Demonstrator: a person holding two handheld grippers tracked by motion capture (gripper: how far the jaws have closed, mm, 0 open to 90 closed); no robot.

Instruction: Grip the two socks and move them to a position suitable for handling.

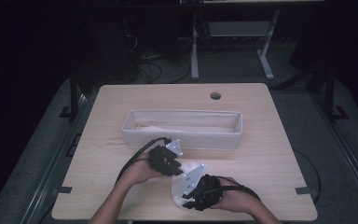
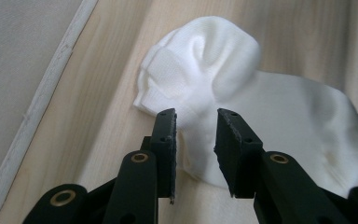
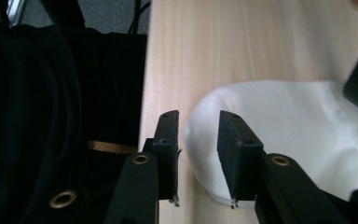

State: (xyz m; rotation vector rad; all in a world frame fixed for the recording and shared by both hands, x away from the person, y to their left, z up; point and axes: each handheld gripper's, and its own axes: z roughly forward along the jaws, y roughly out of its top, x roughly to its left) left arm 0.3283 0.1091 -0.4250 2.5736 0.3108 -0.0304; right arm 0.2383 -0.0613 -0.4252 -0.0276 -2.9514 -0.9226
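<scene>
A white knitted cloth (image 1: 177,188) lies crumpled on the wooden table near its front edge. In the left gripper view the cloth (image 2: 205,70) has a folded, bunched end farther from me and a flat part spreading right. My left gripper (image 2: 196,135) is open, its jaws apart just over the cloth's near part; from above the left gripper (image 1: 178,171) sits at the cloth's far side. My right gripper (image 3: 198,135) is open too, jaws straddling the cloth's (image 3: 279,121) rounded edge beside the table's edge. In the high view the right gripper (image 1: 185,200) is at the cloth's near side.
A long white fabric bin (image 1: 182,138) stands across the middle of the table (image 1: 270,154), just behind my hands. A cable hole (image 1: 215,95) is at the back. Dark floor and a dark garment (image 3: 37,116) lie past the table's front edge.
</scene>
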